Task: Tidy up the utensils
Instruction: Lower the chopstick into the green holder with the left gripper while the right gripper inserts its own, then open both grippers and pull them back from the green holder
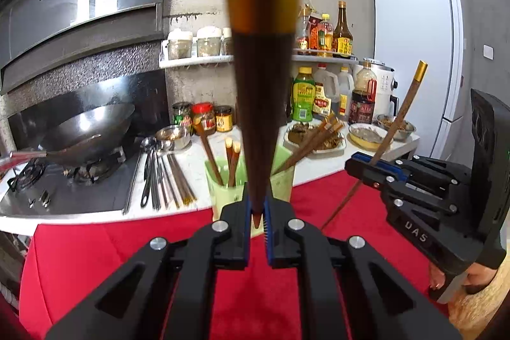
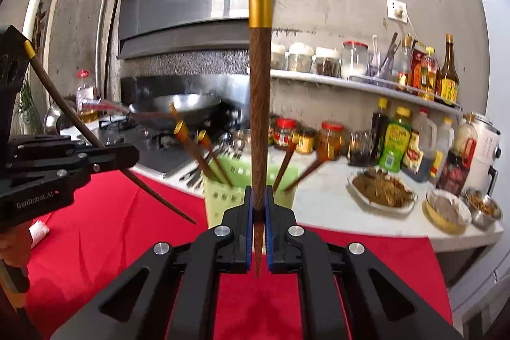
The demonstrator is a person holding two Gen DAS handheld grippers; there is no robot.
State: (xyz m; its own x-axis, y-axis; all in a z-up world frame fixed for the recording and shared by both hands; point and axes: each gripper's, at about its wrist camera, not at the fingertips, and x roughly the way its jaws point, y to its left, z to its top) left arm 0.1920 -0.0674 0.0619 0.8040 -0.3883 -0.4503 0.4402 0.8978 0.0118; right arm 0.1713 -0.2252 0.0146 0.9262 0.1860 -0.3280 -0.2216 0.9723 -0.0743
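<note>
My left gripper (image 1: 257, 212) is shut on a brown chopstick with a gold cap (image 1: 262, 85), held upright close to the lens. It also shows in the right wrist view (image 2: 122, 163), with its chopstick (image 2: 63, 104). My right gripper (image 2: 258, 206) is shut on a second gold-capped chopstick (image 2: 259, 91); in the left wrist view this gripper (image 1: 371, 169) holds its chopstick (image 1: 398, 120) at the right. A light green utensil basket (image 1: 283, 177) stands on the counter edge ahead, holding several chopsticks (image 2: 204, 152). Both grippers hover just in front of the basket (image 2: 220, 196).
Metal spoons and chopsticks (image 1: 162, 174) lie on the white counter (image 1: 318, 164) left of the basket, beside a stove with a wok (image 1: 89, 133). Sauce jars (image 1: 204, 117), bottles (image 1: 302, 94) and food plates (image 2: 382, 190) crowd the right. A red cloth (image 1: 95, 250) covers the foreground. A fridge (image 1: 414, 53) stands right.
</note>
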